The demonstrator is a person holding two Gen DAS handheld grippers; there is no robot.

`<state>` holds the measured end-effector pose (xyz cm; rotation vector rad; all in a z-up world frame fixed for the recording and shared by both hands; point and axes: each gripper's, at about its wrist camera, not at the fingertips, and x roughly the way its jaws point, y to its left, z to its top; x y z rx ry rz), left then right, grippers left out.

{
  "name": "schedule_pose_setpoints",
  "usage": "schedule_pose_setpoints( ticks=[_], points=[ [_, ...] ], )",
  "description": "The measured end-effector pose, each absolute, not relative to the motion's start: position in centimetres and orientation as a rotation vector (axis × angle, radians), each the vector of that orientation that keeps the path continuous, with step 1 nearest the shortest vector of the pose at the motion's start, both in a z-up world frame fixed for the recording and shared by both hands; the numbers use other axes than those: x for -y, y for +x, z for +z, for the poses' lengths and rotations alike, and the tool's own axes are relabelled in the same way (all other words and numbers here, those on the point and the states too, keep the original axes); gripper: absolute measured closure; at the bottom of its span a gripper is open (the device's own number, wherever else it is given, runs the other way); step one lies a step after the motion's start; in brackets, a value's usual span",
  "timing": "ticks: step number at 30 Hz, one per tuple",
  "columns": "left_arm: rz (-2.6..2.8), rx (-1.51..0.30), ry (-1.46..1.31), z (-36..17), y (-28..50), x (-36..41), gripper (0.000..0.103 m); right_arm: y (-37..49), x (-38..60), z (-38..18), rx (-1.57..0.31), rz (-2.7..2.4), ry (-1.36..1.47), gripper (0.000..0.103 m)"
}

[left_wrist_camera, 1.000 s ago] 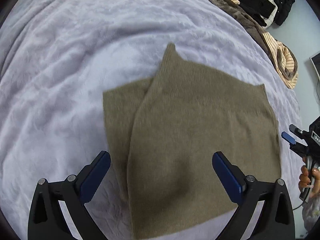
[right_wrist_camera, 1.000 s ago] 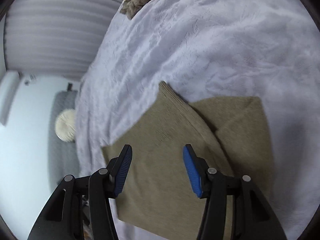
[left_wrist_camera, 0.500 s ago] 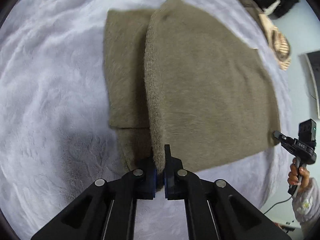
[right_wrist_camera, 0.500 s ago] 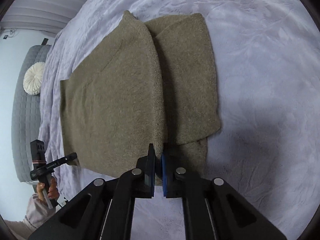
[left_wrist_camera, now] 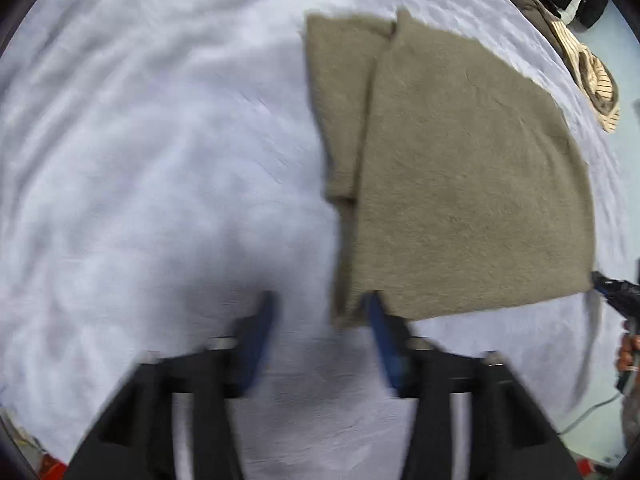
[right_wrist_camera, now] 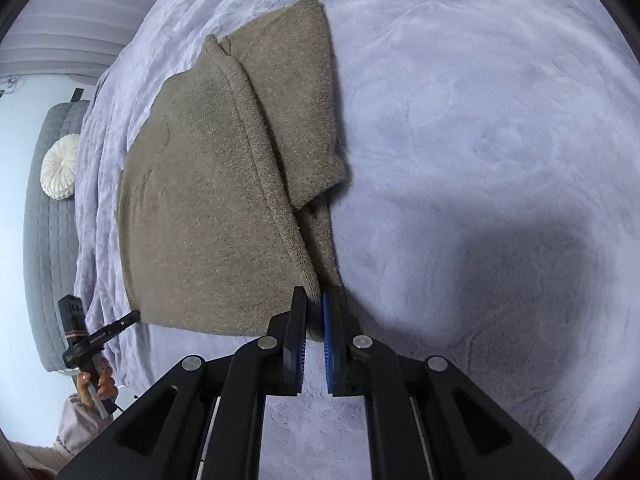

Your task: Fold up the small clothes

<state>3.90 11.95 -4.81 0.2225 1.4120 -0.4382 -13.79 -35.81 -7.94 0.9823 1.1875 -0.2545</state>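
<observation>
We have the olive knit sweater (right_wrist_camera: 216, 200) lying part-folded on the lavender bedspread (right_wrist_camera: 480, 120), one sleeve turned in over the body, toward the bed's near edge. Our left gripper (left_wrist_camera: 320, 332) is opening, fingers (left_wrist_camera: 256, 332) apart over bare bedspread with only the garment's corner beside the right-hand finger. Our right gripper (right_wrist_camera: 314, 332) is also opening, with the folded edge between its narrow gap; if fibres snag on the pads as we withdraw, the fold could drag open or skew.
</observation>
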Motion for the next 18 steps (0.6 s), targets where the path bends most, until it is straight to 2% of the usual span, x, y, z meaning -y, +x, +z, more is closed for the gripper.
schedule_pose_setpoints(
  ticks=[4,7,11,14,15,18],
  points=[
    [-0.497,-1.301,0.181,-0.9,5.4,-9.9,0.044,-13.8,36.4,-2.9,-1.013,-0.314,0.888,0.080],
    [-0.560,-1.225,0.168,0.0,8.5,-5.2,0.044,-9.2,35.8,-1.9,-0.990,-0.232,0.859,0.081],
    [-0.584,-1.204,0.162,-2.6,12.1,1.2,0.044,-2.1,34.0,-3.2,-0.969,-0.184,0.833,0.081],
    [-0.490,-1.232,0.205,-6.0,13.4,2.0,0.044,0.2,33.7,-5.9,-1.004,-0.209,0.852,0.081],
    [-0.475,-1.236,0.203,-6.9,13.9,1.8,0.044,0.5,33.9,-6.9,-1.016,-0.233,0.866,0.083],
    [-0.503,-1.258,0.134,-7.5,14.3,0.0,0.044,-1.0,36.1,-9.1,-0.939,-0.227,1.014,0.102]
  ],
)
